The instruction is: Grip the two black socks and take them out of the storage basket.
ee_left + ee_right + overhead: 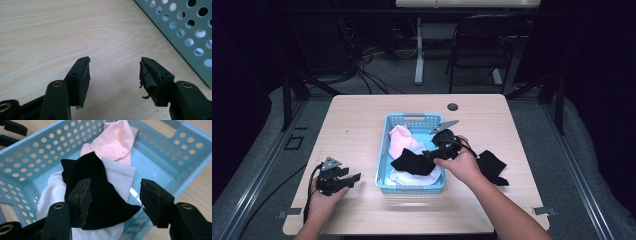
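The worktop (362, 120) carries one light-blue perforated basket (399, 120) at its centre. The basket holds four socks: one black sock (412, 162) lying on top at the near side, one pink sock (401, 139) toward the far left, and two white socks (414, 176) beneath the black one. One further black sock (492, 166) lies on the worktop just right of the basket, close to the right hand.

Two tools are present. The left tool (353, 178) rests low over the worktop near the basket's near left corner; in the left gripper view its jaws stand apart with bare wood between them and the basket wall (185, 30) at the upper right. The right tool (428, 154) is over the basket; in the right gripper view its jaws stand wide apart above the black sock (100, 195), pads not pressing on it.

The worktop is pale wood grain with rounded corners and one round cable port (453, 107) at the far edge. The room is dark, with grey floor covering, one black chair (482, 45), loose floor cables (367, 75) and a white table leg (419, 55) beyond.
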The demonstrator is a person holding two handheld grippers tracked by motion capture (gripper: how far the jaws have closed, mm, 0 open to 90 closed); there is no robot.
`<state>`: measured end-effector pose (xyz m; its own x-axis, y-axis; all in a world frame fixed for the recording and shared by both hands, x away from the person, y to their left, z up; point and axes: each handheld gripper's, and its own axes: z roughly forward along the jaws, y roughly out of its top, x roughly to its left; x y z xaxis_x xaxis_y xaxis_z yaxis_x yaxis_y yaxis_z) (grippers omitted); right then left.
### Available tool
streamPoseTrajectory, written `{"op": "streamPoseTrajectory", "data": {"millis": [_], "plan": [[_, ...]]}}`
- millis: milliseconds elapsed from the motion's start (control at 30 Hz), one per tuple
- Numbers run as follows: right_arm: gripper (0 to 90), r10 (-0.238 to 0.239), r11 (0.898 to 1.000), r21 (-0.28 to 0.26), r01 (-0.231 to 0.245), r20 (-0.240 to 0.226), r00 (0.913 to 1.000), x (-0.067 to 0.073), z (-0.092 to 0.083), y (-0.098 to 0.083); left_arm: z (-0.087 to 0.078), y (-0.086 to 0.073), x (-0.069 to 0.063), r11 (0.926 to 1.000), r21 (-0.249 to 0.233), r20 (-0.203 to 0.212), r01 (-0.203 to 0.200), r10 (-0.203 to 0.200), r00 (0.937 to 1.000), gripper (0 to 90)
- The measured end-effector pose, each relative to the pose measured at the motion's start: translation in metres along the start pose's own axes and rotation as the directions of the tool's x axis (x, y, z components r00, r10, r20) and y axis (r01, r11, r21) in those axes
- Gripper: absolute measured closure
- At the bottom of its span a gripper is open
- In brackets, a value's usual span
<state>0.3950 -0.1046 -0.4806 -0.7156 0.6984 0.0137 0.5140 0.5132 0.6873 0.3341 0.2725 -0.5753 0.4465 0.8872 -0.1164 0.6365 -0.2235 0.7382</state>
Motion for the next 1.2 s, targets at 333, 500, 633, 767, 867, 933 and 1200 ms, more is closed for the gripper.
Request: {"op": "streamPoseTrajectory", "data": {"millis": [333, 500, 633, 767, 867, 933, 1200], "plan": [[42.3, -0.035, 0.999, 0.016, 0.035, -0.033, 0.9989, 0.018, 0.026, 0.009, -0.001, 0.000, 0.000, 1.0000, 0.000, 0.004, -0.003, 0.003, 1.0000, 41.8], [42.9, -0.048, 0.999, 0.020, 0.050, -0.054, 0.9974, 0.029, 0.044, 0.015, -0.001, 0.000, 0.000, 1.0000, -0.003, 0.007, -0.002, 0.002, 1.0000, 41.8], [43.4, -0.034, 0.999, 0.023, 0.036, -0.064, 0.9974, 0.032, 0.053, 0.018, -0.001, 0.001, 0.000, 1.0000, -0.005, 0.009, -0.001, 0.001, 1.0000, 41.8], [46.2, -0.035, 0.998, 0.040, 0.038, -0.085, 0.9958, 0.036, 0.062, 0.019, -0.002, 0.001, 0.001, 1.0000, -0.009, 0.008, 0.000, 0.000, 1.0000, 41.8], [49.1, -0.046, 0.997, 0.055, 0.051, -0.083, 0.9955, 0.040, 0.070, 0.019, -0.001, 0.001, 0.001, 0.9999, -0.012, 0.007, 0.002, -0.002, 1.0000, 41.8], [49.5, -0.043, 0.997, 0.053, 0.048, -0.085, 0.9954, 0.041, 0.071, 0.018, -0.001, 0.001, 0.001, 0.9999, -0.012, 0.009, 0.000, 0.000, 1.0000, 41.8], [64.9, -0.054, 0.991, 0.117, 0.065, -0.090, 0.9945, 0.049, 0.085, 0.016, -0.002, 0.001, 0.001, 0.9999, -0.014, 0.011, 0.002, -0.002, 0.9999, 41.7]]}}
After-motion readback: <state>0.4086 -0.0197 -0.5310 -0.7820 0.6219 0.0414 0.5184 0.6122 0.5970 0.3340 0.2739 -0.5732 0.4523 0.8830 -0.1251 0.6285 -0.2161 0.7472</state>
